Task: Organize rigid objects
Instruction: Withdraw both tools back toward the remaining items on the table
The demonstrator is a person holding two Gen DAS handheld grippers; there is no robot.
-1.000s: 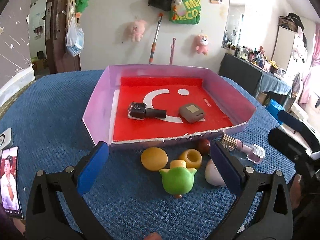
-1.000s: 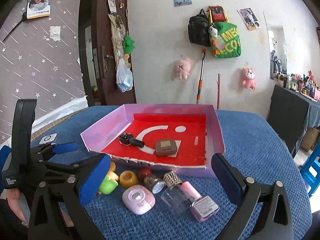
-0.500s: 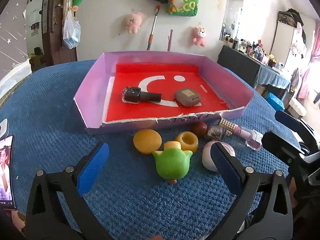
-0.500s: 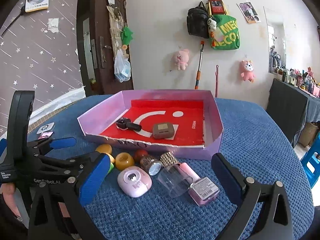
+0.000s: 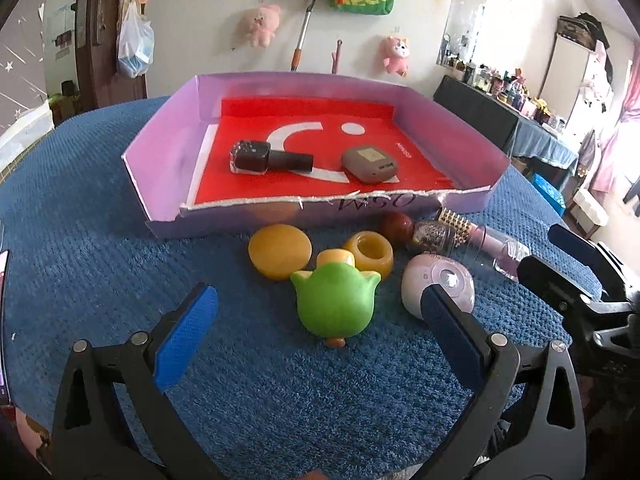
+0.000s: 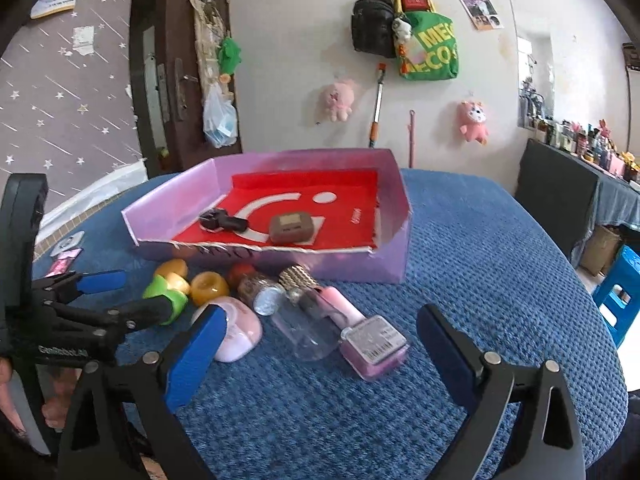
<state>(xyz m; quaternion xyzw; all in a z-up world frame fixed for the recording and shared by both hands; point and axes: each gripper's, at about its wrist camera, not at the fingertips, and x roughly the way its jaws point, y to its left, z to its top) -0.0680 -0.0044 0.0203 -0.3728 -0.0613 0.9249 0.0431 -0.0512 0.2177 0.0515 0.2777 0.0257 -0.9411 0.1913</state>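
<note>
Landmark: a shallow purple cardboard tray [image 5: 160,152] with a red printed floor, resting on a blue textured cloth-covered table [image 5: 100,264].
Inside the tray: a dark nail-polish bottle [image 5: 268,157] with a black cap lies on its side left of centre; a brown rounded-square case [image 5: 370,163] lies flat just to its right, apart from it.
In front of the tray's near wall: a row of small things on the cloth.
Nearest the wall: a flat orange-yellow disc [image 5: 279,251], a yellow ring-shaped piece [image 5: 369,254], a dark red ball [image 5: 396,227] and a glittery bottle with a gold studded cap [image 5: 438,232].
A step further from the tray: a green rounded plastic toy with two ear-like points [image 5: 335,305], touching the yellow ring, and a pale pink oval case [image 5: 438,288] with a round shiny centre.
Right end of the row: a clear plastic cap and pink square bottle [image 6: 370,342] lying on its side, label end pointing away from the tray.
Left gripper [image 5: 318,320]: blue pads spread wide, the green toy between them, neither pad touching it.
Right gripper [image 6: 318,344]: jaws spread wide, having just narrowed slightly; the pink square bottle lies between the pads, untouched.
Far left of the tray: a phone [image 5: 3,320] at the table edge.
</note>
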